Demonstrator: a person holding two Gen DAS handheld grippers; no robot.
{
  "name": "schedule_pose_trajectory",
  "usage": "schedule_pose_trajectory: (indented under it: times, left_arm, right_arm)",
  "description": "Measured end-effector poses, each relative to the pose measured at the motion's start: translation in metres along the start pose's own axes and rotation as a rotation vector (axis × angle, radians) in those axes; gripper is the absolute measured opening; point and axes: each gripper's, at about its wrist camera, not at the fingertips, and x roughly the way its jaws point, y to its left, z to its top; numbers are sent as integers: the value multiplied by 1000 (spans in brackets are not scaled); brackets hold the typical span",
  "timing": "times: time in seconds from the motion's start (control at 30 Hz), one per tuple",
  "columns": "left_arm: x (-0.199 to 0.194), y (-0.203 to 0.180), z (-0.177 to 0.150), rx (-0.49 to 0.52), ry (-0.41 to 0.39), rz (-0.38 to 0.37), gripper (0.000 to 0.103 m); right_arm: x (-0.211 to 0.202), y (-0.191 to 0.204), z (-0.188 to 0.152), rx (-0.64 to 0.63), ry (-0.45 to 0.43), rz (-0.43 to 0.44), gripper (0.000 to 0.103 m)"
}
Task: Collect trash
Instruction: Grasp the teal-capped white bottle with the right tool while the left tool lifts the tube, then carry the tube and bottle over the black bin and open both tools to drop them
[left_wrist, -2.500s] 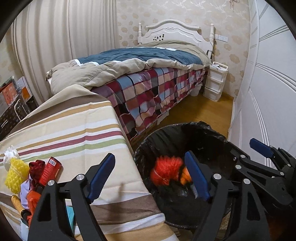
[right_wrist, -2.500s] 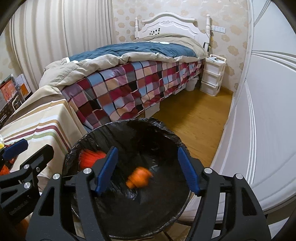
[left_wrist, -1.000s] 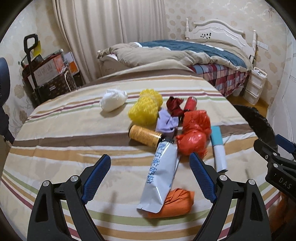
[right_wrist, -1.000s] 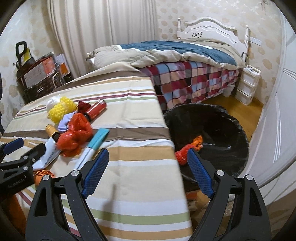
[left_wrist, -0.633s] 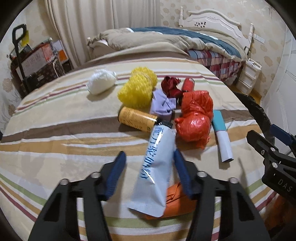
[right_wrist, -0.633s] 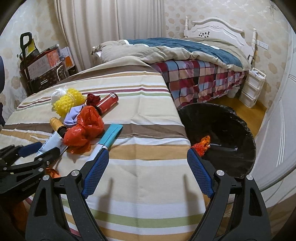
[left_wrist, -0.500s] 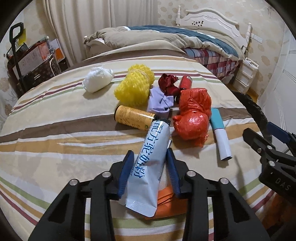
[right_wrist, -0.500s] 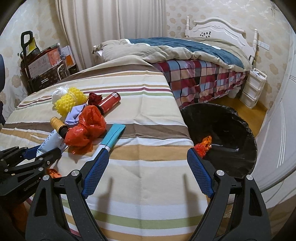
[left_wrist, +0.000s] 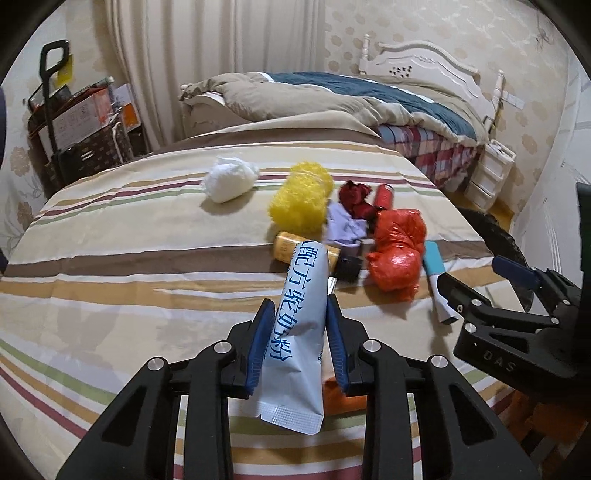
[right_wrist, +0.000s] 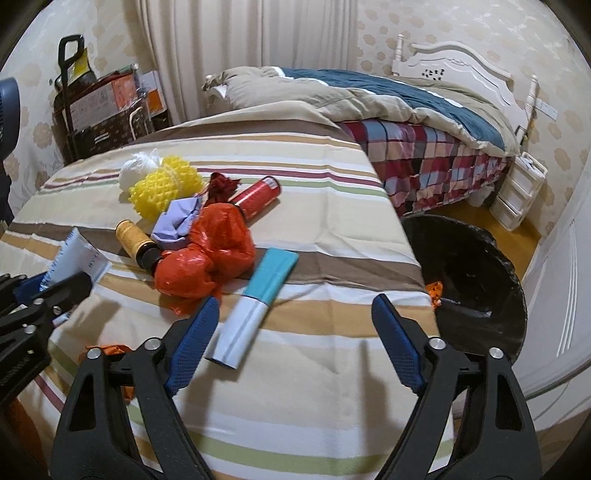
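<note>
My left gripper (left_wrist: 297, 314) is shut on a white pouch with blue print (left_wrist: 301, 332) and holds it tilted above the striped table (left_wrist: 110, 258). An orange wrapper (left_wrist: 332, 398) lies under it. My right gripper (right_wrist: 291, 332) is open and empty above the table's near right part, beside a teal-and-white tube (right_wrist: 255, 306). A red plastic bag (right_wrist: 207, 258), yellow foam net (right_wrist: 166, 188), white wad (left_wrist: 229, 181), purple paper (right_wrist: 177, 221), red can (right_wrist: 258, 195), dark red wrapper (right_wrist: 221, 186) and yellow bottle (right_wrist: 133, 240) lie on the table.
A black-lined trash bin (right_wrist: 476, 277) stands on the floor right of the table, with orange trash (right_wrist: 434, 290) inside. A bed (right_wrist: 406, 110) is behind. Boxes and a cart (right_wrist: 99, 107) stand at the back left. A white door (right_wrist: 565, 258) is at right.
Both grippers swung from the bin back over the table. My left gripper closed on the white pouch and lifted it. My right gripper moved nearer the tube, still open.
</note>
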Motion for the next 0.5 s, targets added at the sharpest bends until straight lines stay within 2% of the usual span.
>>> schedule_pose_trajectory:
  times: [0.07, 0.13, 0.27, 0.33, 0.5]
  left_arm:
    - [-2, 6, 0, -14, -8, 10, 31]
    - [-4, 12, -1, -30, -16, 15, 31]
    - [-6, 20, -4, -51, -26, 31, 31]
    - [-5, 24, -5, -61, -24, 31, 31]
    - [-4, 24, -8, -75, -26, 26, 31]
  right_arm:
    - [4, 5, 2, -13, 12, 2, 73]
    - [9, 10, 3, -26, 28, 5, 63]
    - [14, 13, 2, -36, 56, 11, 50]
    - [14, 10, 1, -28, 63, 24, 39]
    - [13, 5, -3, -3, 72, 56, 21]
